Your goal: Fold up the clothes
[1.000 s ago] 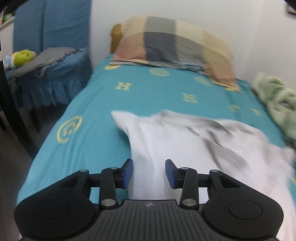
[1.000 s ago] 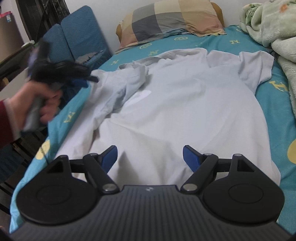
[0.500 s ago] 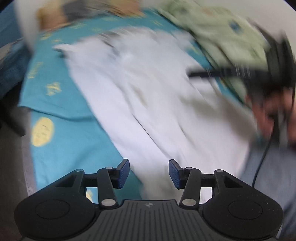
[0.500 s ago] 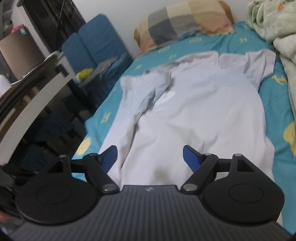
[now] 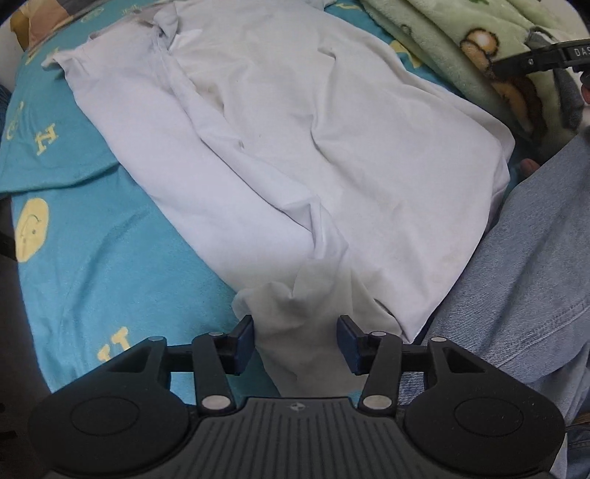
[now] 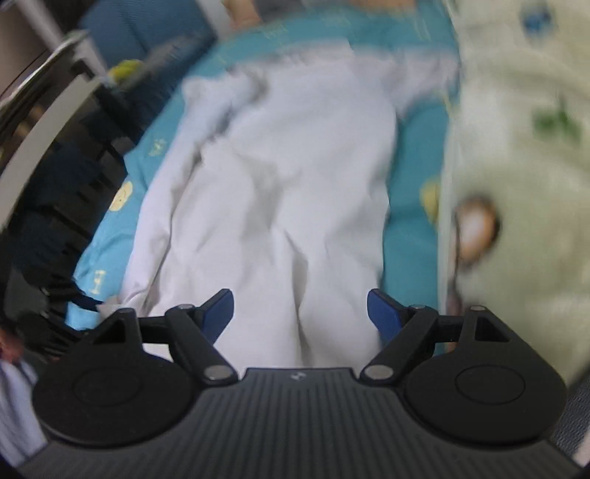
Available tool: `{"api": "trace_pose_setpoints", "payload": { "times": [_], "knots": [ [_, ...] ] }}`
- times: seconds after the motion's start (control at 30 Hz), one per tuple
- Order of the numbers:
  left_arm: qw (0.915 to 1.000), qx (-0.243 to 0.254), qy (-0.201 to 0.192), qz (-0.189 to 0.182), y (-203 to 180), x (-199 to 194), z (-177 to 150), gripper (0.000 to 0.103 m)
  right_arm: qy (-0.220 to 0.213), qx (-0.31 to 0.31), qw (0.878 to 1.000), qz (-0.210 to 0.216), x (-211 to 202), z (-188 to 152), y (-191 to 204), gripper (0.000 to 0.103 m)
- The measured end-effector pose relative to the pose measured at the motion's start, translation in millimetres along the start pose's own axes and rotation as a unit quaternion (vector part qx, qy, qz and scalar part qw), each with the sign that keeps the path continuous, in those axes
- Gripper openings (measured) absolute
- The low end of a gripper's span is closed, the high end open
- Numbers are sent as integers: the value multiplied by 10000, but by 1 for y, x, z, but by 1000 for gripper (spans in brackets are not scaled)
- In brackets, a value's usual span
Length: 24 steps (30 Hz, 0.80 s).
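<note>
The white shirt [image 5: 313,154] lies spread on the bed [image 5: 96,250], only its left side turned in; left gripper [image 5: 295,344] jaws, just opening, straddle its hem corner ungripped; right gripper [image 6: 300,313] jaws gape empty above the shirt; most folds remain.

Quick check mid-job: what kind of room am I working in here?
Most likely a bedroom: the white shirt lies on a bed with a teal patterned sheet, a green fleece blanket bunched alongside, and a pillow's corner.
</note>
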<state>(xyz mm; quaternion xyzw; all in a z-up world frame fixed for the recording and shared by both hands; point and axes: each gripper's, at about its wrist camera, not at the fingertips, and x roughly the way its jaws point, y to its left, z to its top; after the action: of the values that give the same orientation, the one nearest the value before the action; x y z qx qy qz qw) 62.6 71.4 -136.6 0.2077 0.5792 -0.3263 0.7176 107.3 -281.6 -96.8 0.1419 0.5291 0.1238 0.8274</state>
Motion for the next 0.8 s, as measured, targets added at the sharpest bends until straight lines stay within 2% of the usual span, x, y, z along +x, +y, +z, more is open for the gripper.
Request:
{"api": "trace_pose_setpoints", "payload": {
  "times": [0.07, 0.13, 0.2, 0.23, 0.27, 0.33, 0.37, 0.4, 0.43, 0.5, 0.57, 0.7, 0.8],
  "knots": [
    [9999, -4, 125, -31, 0, 3, 0, 60, 472, -206, 9987, -51, 14, 3, 0, 80],
    [9998, 51, 196, 23, -3, 4, -1, 60, 943, -709, 9917, -510, 30, 4, 4, 80],
    [9997, 19, 241, 37, -5, 3, -2, 56, 1361, -810, 9854, -631, 42, 3, -1, 80],
    [9996, -30, 267, 20, -5, 2, -3, 46, 1557, -761, 9830, -607, 47, 3, -6, 80],
    [9995, -98, 289, -21, -5, 0, -4, 31, 1714, -766, 9805, -577, 51, 2, -8, 80],
    [9990, -352, 269, -95, -2, -8, -6, 10, 1874, -1000, 9759, -495, 56, -3, -1, 78],
    [9983, -510, 243, -129, 1, -13, -8, 9, 1953, -1116, 9733, -454, 58, -5, 3, 72],
    [9974, -668, 217, -164, 3, -19, -9, 8, 2032, -1232, 9705, -413, 60, -8, 7, 57],
    [9960, -852, 172, -212, 7, -26, -11, 8, 2111, -1348, 9674, -371, 62, -10, 11, 35],
    [9904, -1335, -4, -369, 20, -48, -15, 8, 2174, -1670, 9603, -525, 60, -16, 21, 5],
    [9819, -1814, -174, -524, 33, -70, -19, 7, 2156, -1854, 9568, -606, 49, -17, 28, 4],
    [9615, -2635, -290, -727, 54, -100, -26, 7, 1845, -1653, 9685, -234, 6, 0, 29, 4],
    [9572, -2834, -151, -572, 55, -98, -31, 7, 1793, -1534, 9707, -449, -5, 5, 14, 4]
  ]
}}
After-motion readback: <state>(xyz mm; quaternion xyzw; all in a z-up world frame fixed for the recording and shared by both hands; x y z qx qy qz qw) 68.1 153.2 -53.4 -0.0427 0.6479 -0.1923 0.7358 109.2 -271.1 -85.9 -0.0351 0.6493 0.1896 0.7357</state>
